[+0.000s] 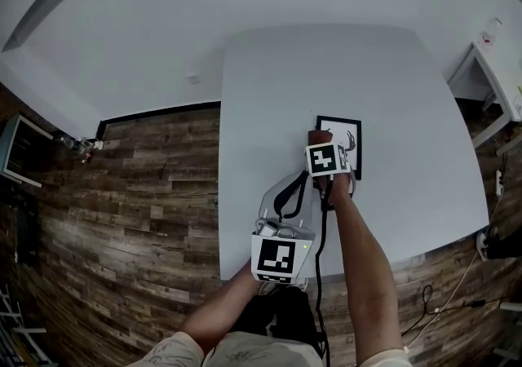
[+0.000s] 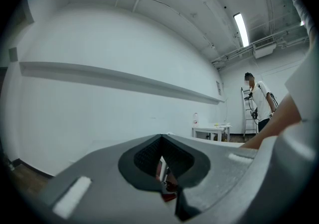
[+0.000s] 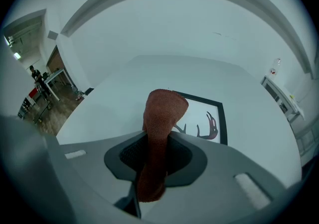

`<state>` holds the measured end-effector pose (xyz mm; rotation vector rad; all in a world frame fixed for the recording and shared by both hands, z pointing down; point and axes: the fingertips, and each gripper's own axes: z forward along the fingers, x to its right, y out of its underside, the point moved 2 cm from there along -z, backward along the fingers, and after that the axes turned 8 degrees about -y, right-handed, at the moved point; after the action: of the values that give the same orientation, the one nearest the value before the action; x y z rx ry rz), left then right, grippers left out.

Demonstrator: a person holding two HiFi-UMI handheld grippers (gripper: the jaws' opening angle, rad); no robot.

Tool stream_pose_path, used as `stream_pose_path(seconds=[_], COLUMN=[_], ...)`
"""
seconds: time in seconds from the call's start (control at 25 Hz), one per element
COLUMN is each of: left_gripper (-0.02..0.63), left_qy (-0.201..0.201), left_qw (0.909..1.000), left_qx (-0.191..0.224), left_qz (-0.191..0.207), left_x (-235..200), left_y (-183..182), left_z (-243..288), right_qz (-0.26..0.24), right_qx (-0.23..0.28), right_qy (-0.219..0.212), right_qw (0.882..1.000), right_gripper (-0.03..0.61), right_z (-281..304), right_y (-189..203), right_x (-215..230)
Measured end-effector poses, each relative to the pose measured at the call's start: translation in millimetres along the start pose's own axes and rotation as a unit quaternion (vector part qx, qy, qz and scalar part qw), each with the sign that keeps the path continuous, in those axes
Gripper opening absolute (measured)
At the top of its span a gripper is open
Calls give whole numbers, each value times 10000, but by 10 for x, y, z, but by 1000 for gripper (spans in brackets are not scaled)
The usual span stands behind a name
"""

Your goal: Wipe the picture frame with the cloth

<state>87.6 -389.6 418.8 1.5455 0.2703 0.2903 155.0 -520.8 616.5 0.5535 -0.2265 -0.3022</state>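
Note:
A black picture frame (image 1: 352,149) with a white antler print lies flat on the white table (image 1: 269,88); the right gripper view shows it (image 3: 219,118) just beyond the jaws. My right gripper (image 1: 326,153) hovers over the frame's left part, shut on a rust-red cloth (image 1: 320,136). The cloth (image 3: 162,118) sticks up out of the jaws as a folded hump, and its tip hangs over the frame's near-left corner. My left gripper (image 1: 294,186) rests near the table's front edge with its jaws together and nothing in them. In its own view it (image 2: 162,162) points up at a white wall.
A small white side table (image 1: 488,72) stands at the far right, with cables on the wood floor (image 1: 147,194) below it. A person (image 2: 259,103) stands by a ladder far off. More tables (image 3: 52,79) stand at the left of the room.

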Motion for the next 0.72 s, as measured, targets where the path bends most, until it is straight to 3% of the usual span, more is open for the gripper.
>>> stream_pose_path(seconds=[0.16, 0.56, 0.72], left_gripper=[0, 0, 0], left_qy=[4, 147, 221], left_qw=[10000, 9997, 9997], left_qx=[-87, -158, -85], left_qz=[-32, -128, -108], left_x=[-13, 133, 183], left_y=[30, 126, 113], left_z=[9, 97, 111], right_qz=[111, 649, 869], right_qx=[-68, -221, -172], right_qy=[116, 798, 836], right_qw=[9998, 9945, 9926], right_gripper=[106, 107, 107], right_z=[20, -283, -361], right_y=[80, 498, 562], right_x=[166, 1099, 1243])
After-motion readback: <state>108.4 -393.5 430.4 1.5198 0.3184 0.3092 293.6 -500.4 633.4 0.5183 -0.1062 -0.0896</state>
